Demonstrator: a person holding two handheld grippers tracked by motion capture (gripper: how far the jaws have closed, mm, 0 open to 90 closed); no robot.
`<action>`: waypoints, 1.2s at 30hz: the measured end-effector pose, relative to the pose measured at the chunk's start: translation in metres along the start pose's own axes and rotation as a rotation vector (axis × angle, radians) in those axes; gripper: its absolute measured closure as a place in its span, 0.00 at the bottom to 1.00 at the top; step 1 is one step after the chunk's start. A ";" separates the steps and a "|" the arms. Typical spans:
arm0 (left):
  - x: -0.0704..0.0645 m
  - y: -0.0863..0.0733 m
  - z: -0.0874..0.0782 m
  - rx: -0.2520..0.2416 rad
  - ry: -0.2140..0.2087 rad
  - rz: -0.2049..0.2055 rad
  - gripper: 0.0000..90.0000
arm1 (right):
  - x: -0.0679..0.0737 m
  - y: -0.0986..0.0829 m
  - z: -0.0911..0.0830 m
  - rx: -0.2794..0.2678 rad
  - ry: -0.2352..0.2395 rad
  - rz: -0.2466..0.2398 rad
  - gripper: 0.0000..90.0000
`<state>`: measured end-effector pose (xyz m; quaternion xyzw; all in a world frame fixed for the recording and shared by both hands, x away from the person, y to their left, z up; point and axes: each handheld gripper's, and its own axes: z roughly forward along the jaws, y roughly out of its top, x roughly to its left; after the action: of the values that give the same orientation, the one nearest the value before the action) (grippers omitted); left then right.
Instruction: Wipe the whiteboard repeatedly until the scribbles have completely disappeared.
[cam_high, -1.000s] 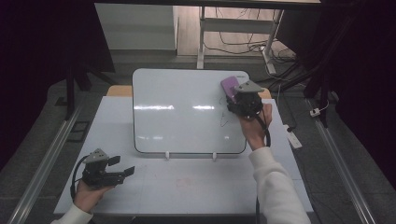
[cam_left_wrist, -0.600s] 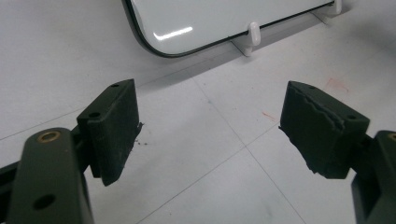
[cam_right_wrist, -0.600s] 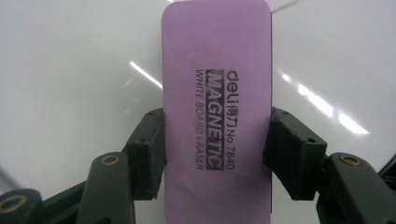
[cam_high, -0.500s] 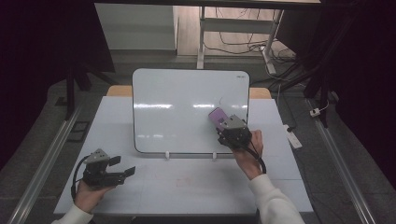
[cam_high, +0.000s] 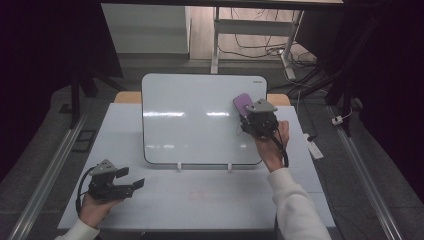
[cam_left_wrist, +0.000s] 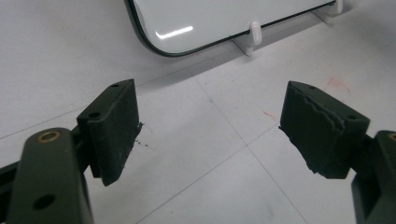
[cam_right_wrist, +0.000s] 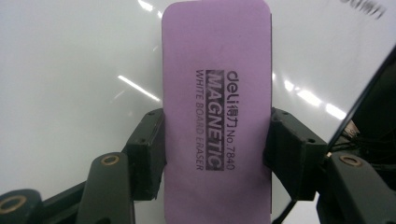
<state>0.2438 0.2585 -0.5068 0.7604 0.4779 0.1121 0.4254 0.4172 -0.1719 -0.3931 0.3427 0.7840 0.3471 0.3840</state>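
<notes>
1. Against the upper right of the whiteboard, a purple magnetic whiteboard eraser is held flat to the glossy surface, its printed back turned to the right gripper view.
2. The eraser is clamped across its width by the right gripper, one jaw pressed to each long edge; the hold sits toward the eraser's lower half.
3. The board is propped at a tilt on two small white feet on the bench, and no writing can be made out on it in the high view.
4. The left gripper is rested low at the near left of the bench, well apart from the board, with its jaws spread wide and nothing between them.
5. A slip is judged the main risk: since the grip is off-centre, the eraser could be twisted between the jaws if it is dragged hard.
6. The board is not steadied by anything, so it could be pushed back or tipped on its feet by heavy pressure.
</notes>
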 end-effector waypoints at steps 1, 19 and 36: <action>0.000 0.000 0.000 0.000 -0.001 0.000 0.23 | 0.000 0.002 0.001 0.010 0.000 -0.005 0.46; -0.003 0.000 0.001 0.003 0.001 0.007 0.22 | 0.030 -0.016 -0.006 0.083 0.019 -0.108 0.46; -0.001 0.000 0.001 0.004 -0.003 0.005 0.22 | 0.030 -0.021 -0.005 0.055 0.019 -0.082 0.46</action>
<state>0.2442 0.2572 -0.5071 0.7625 0.4756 0.1108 0.4243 0.3931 -0.1604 -0.4179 0.3173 0.8103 0.3127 0.3808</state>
